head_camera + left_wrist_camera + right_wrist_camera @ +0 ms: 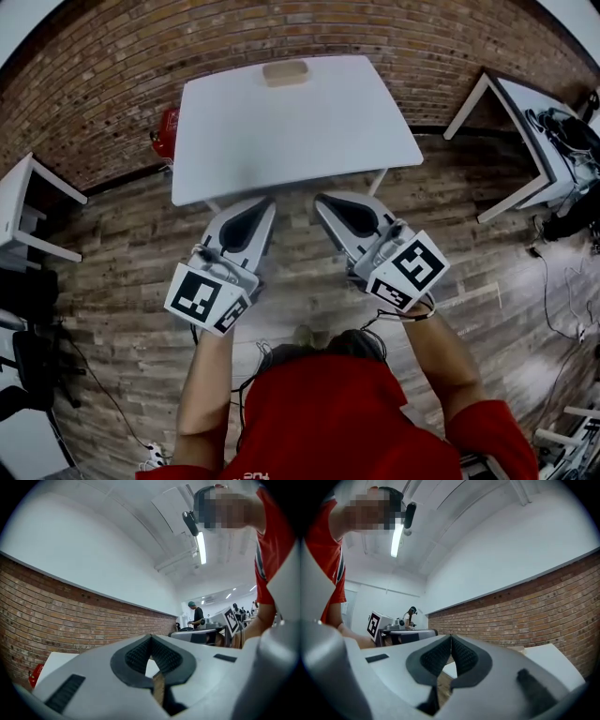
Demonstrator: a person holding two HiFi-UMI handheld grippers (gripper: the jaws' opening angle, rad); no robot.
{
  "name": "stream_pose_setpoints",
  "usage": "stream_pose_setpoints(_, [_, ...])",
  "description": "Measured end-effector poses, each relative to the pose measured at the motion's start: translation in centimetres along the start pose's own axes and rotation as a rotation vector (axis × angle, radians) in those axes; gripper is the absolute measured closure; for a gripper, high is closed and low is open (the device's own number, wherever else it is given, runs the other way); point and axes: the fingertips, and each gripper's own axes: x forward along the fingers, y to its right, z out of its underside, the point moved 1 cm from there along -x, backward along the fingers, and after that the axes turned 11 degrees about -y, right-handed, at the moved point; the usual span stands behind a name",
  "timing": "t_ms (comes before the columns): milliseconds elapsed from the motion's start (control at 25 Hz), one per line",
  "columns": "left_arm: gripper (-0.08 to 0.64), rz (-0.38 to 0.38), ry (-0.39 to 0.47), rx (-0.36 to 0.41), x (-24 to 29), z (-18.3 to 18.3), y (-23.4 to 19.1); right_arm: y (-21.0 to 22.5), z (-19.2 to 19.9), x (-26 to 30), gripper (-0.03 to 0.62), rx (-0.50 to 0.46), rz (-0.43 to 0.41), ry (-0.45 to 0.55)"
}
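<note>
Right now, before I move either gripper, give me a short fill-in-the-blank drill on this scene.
1. The jaws of the left gripper and the right gripper are both ____, with nothing between them.
2. The tan block lies on the white table near its ____ edge.
3. The wall behind the table is built of ____.
Missing words: shut; far; brick.

1 tan block [285, 73] lies flat on the white table [291, 131] (at its far edge, roughly centred).

block [285, 72] on table [300, 131] far edge | grippers [251, 204] before table
</note>
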Motion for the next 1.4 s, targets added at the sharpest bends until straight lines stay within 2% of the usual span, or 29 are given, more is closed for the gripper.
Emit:
stream_pose_setpoints(320, [0.546,0.027,-0.002,-0.027,4.3,0.6,-5.9,5.3,0.2,4.3,0.563,0.003,0.036,-0.038])
stream_pose_setpoints(680, [0.546,0.003,0.011,-0.037,11.2,0.2,-12.2,14.1,0.1,8.9,0.563,-0.007,0.017,-0.027])
stream_pose_setpoints(1120, [0.546,-0.08,-0.005,-0.039,22.9,-0.9,-20.2,28.0,-1.2,14.1,0.563,-0.01,-0.054,-0.018])
stream_pose_setpoints(1400, [0.546,-0.131,-0.01,-0.044,28.0,-1.0,-24.1,34.4,-1.5,16.9,0.563,0.0,-0.089,-0.025])
